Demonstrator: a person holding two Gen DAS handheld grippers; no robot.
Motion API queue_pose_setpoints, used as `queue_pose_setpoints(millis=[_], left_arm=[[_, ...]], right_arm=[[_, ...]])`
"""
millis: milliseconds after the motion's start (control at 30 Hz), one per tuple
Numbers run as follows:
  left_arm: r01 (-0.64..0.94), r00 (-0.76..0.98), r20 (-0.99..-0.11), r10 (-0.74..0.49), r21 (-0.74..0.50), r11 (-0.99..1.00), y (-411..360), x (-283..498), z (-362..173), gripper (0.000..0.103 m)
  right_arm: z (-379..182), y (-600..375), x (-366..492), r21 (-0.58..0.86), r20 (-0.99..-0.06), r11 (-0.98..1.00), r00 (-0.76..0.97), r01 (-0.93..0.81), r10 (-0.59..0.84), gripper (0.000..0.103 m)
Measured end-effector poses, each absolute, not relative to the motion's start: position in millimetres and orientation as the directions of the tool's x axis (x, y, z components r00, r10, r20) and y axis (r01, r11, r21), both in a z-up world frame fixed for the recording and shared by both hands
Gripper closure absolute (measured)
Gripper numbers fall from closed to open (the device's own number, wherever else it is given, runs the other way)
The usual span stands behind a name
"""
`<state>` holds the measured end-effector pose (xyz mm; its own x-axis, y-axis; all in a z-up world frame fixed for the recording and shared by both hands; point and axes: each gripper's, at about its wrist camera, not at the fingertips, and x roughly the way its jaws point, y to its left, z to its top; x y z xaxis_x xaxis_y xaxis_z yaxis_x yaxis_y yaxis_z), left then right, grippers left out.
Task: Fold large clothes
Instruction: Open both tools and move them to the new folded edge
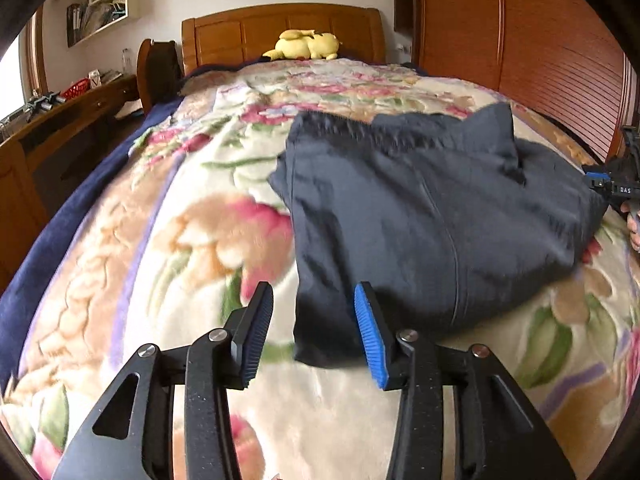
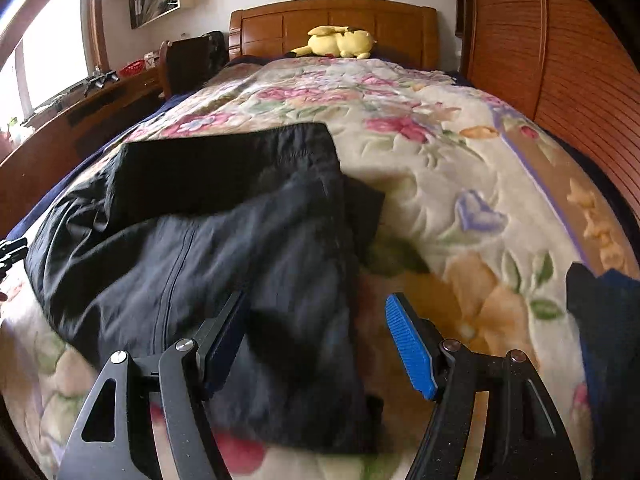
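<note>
The dark garment [image 1: 420, 208] lies folded on the blanket [image 1: 168, 240], long axis crosswise. Left claw [image 1: 314, 332] and right claw [image 2: 316, 344], both released, flank its near corners, equally close.

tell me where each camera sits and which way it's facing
Left wrist: on the left gripper, looking down the bed at the dark garment; its open fingers and, far right, the right gripper show.
Right wrist: on the right gripper, facing the same way, over the garment's near right corner; open fingers show.
Shared: garment, floral blanket, yellow plush toy, wooden headboard.
</note>
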<state>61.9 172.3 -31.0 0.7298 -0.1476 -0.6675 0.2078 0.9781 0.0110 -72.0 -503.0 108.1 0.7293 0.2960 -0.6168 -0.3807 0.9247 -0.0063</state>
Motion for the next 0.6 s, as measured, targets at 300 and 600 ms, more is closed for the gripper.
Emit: queue_pose_setpoints(millis=[300, 600], left_arm=[[0.205, 0.713, -0.696, -0.086, 0.089, 0.975, 158, 67, -53, 0.056], [0.215, 0.681, -0.728, -0.08, 0.095, 0.972, 153, 75, -66, 0.056]], right_arm=[[74, -501, -72, -0.003, -0.642, 0.933, 0.716, -0.359, 0.273, 0.029], [61, -507, -69, 0.033, -0.632, 0.932, 0.715, -0.36, 0.299, 0.028]])
